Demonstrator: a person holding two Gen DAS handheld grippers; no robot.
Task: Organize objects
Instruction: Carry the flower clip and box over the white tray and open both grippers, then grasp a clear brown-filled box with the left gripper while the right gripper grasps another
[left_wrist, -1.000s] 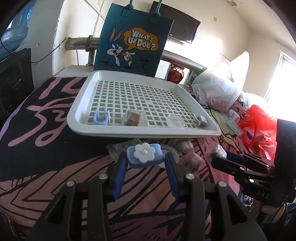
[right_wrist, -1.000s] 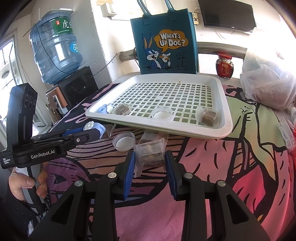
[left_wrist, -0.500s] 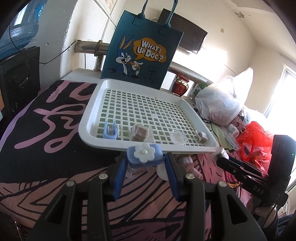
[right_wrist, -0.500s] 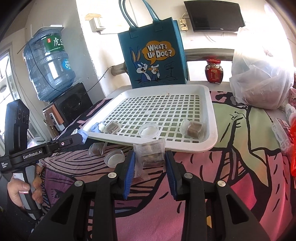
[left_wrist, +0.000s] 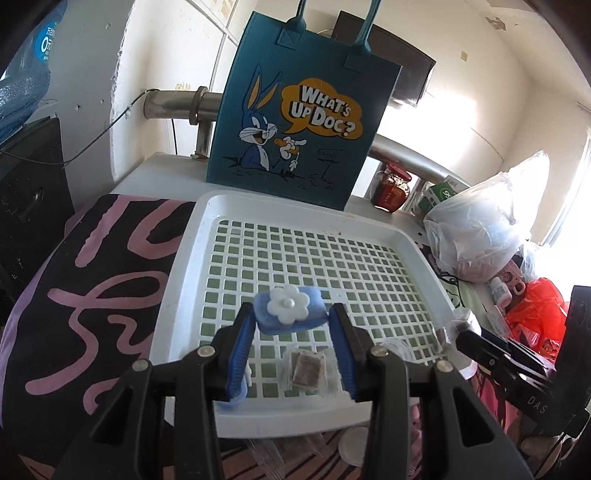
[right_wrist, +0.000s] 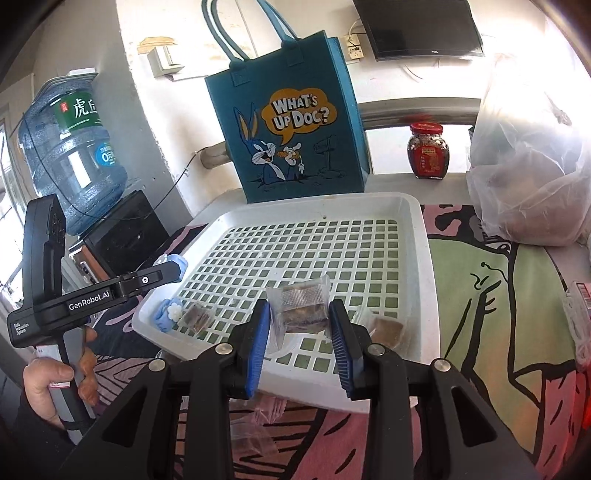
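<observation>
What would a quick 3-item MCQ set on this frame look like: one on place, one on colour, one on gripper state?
1. Where does the blue tote bag stand?
A. behind the white tray
B. inside the tray
C. on the floor

2. What colour is the flower on the clip in the left gripper?
A. red
B. white
C. yellow

3. What is the right gripper doing?
A. open, holding nothing
B. shut on a jar
C. shut on a clear wrapped packet

Answers:
1 A: the bag stands upright past the far rim of the white tray.
2 B: a white flower sits on the blue clip body.
3 C: the wrapped packet is pinched between the blue pads above the tray.
</observation>
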